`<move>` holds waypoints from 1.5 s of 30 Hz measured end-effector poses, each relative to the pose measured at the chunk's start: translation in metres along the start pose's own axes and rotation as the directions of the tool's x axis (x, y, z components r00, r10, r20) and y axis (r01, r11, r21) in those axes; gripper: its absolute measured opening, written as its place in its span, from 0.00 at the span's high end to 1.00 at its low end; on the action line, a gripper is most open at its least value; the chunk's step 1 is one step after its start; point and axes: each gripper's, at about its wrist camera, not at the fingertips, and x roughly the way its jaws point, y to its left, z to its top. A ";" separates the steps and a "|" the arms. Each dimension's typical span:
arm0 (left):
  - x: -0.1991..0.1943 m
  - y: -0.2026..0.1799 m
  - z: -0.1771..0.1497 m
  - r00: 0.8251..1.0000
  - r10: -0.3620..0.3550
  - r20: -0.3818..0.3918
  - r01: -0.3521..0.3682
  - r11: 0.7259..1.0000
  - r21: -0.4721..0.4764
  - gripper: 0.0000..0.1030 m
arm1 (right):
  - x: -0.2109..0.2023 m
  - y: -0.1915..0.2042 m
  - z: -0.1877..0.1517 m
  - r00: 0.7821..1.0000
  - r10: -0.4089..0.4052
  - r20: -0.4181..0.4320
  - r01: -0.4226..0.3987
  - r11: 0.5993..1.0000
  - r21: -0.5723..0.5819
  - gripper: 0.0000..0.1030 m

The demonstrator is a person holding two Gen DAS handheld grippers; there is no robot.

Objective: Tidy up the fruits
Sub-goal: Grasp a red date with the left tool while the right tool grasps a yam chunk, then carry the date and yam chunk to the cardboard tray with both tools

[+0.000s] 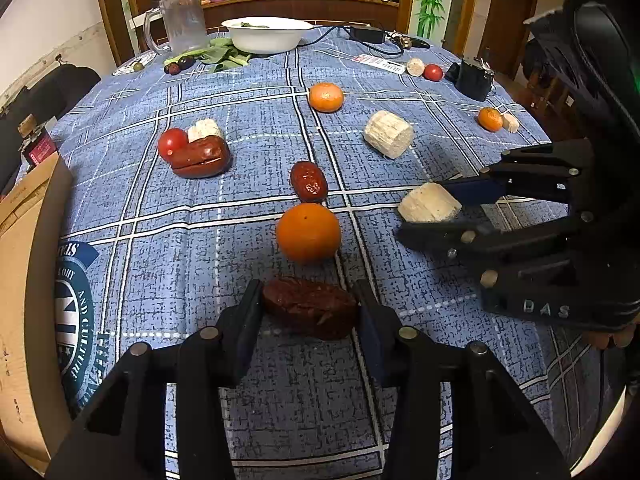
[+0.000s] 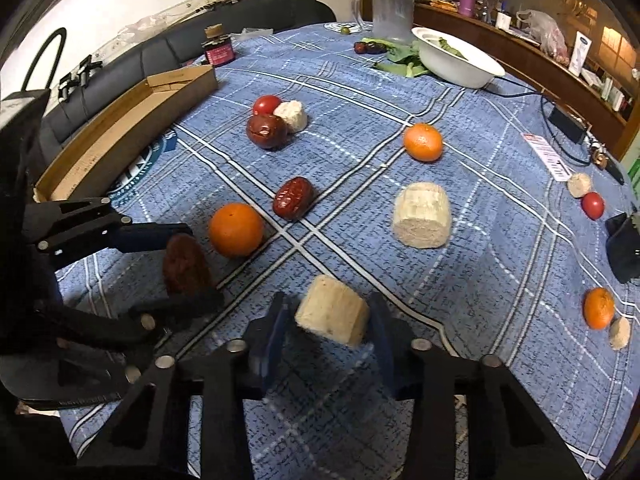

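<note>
A wrinkled dark red date (image 1: 310, 308) lies on the blue checked tablecloth (image 1: 200, 248) between the pads of my left gripper (image 1: 307, 286), which press on both its ends. In the right wrist view this same date (image 2: 186, 264) sits in my left gripper (image 2: 200, 266) at the left. My right gripper (image 2: 329, 300) is shut on a white cut chunk (image 2: 332, 314), tilted between the blue pads. The left wrist view has that chunk (image 1: 430, 204) in my right gripper (image 1: 422, 210) at the right. An orange (image 1: 308, 232) and a second date (image 1: 309, 182) lie just beyond.
A larger white chunk (image 1: 388, 134), another orange (image 1: 326, 97) and a cluster of tomato (image 1: 172, 142), date and chunk lie farther out. A cardboard tray (image 2: 120, 128) lines the left edge. A white bowl (image 1: 266, 34) and a pitcher (image 1: 180, 20) stand at the back.
</note>
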 end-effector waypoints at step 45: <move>-0.122 0.127 -0.068 0.956 0.267 0.122 -0.225 0.934 -0.279 0.58 | -0.039 0.182 0.037 0.953 0.289 0.090 -0.265 0.940 -0.214 0.65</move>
